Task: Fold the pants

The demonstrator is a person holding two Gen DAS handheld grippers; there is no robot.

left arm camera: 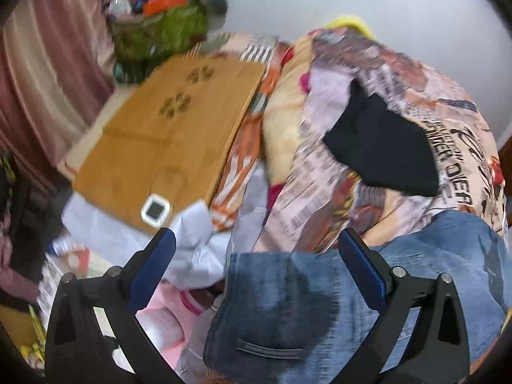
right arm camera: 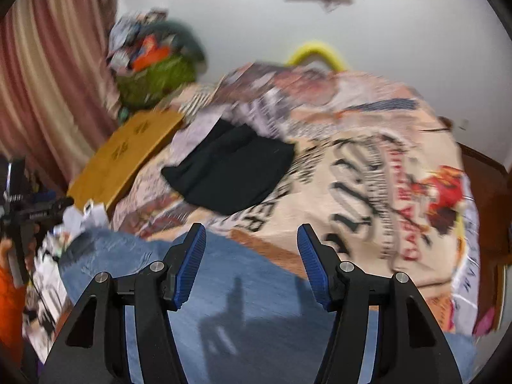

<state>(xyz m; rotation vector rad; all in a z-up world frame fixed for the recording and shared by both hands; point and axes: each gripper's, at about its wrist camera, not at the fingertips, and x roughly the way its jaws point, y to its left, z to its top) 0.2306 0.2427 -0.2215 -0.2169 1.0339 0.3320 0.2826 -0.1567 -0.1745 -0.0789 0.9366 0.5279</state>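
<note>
Blue denim pants [left arm camera: 288,307] lie on the printed bedspread at the near edge of the bed, a back pocket facing up; they also fill the bottom of the right wrist view [right arm camera: 243,288]. My left gripper [left arm camera: 256,240] is open wide above the pants' left edge, empty. My right gripper [right arm camera: 251,233] is open above the pants, empty. The left gripper also shows at the far left of the right wrist view [right arm camera: 32,214]. Both views are motion-blurred.
A black garment [left arm camera: 380,147] [right arm camera: 230,169] lies on the bedspread [right arm camera: 368,166] beyond the pants. A wooden board [left arm camera: 169,128] with a small white device [left arm camera: 155,209] sits left of the bed. A cluttered green bag [left arm camera: 160,28], curtain [left arm camera: 48,64] and loose clothes stand at left.
</note>
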